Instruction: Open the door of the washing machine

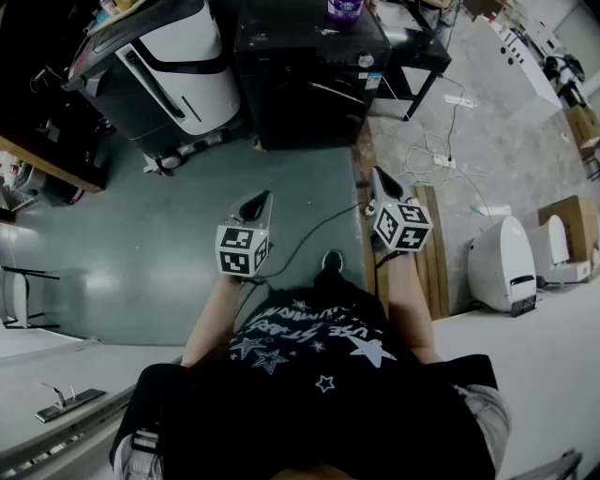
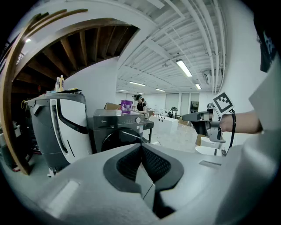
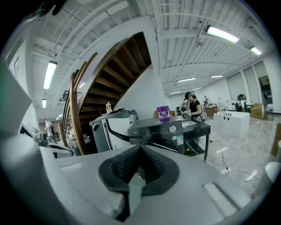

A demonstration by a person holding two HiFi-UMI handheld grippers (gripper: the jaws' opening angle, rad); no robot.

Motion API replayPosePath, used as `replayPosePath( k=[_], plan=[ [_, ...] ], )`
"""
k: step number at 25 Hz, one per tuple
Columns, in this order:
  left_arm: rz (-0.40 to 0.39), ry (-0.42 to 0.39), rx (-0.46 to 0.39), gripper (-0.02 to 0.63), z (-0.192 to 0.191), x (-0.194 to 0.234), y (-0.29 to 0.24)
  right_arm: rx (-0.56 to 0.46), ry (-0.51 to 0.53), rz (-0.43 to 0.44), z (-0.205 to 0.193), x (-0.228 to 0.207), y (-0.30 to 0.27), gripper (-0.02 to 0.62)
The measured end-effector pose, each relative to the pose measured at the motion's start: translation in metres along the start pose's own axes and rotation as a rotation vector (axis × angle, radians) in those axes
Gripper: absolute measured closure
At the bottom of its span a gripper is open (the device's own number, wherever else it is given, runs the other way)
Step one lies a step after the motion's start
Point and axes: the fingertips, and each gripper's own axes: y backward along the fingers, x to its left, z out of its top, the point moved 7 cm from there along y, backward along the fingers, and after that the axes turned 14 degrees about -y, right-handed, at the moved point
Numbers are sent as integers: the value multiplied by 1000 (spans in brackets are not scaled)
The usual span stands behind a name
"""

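A dark grey front-loading washing machine (image 1: 305,70) stands some way ahead with its round door (image 2: 116,139) closed; it also shows in the right gripper view (image 3: 160,132). A purple tub (image 1: 345,9) sits on top of it. Both grippers are held up in front of the person, well short of the machine. My left gripper (image 1: 255,208) is shut with its pads together and nothing between them. My right gripper (image 1: 382,182) is shut and empty too; it also shows at the right of the left gripper view (image 2: 197,117).
A white and grey appliance (image 1: 169,70) stands left of the washer, a black table (image 1: 412,56) to its right. Cables and a power strip (image 1: 445,161) lie on the floor at right, beside white machines (image 1: 502,262). A wooden staircase (image 3: 101,83) rises at left.
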Motion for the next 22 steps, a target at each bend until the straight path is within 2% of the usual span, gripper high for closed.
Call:
replayPosePath(
  k=[4,10,13,19,20,21,22],
  plan=[
    [-3,26,1,595,1,-10,4,-4,-10,6,1,1,6,592],
    [-6,-9,-38,595,12,-16,5,-2,-2,15,-3,8,10,592],
    [5,17,-25,595,2,-13,13,-6,-1,15,-4,11,11,592],
    [24,89,4,595,-15,-5,23,44,-10,71,-21,26,1,591],
    [22,87,1,595,-15,-4,23,48,-26,87,-24,29,-1,522],
    [18,82,-2,595,-15,-3,23,53,-38,101,-27,32,-3,422],
    [13,79,-4,595,-16,-1,22,61,-41,109,-29,34,-5,370]
  ],
)
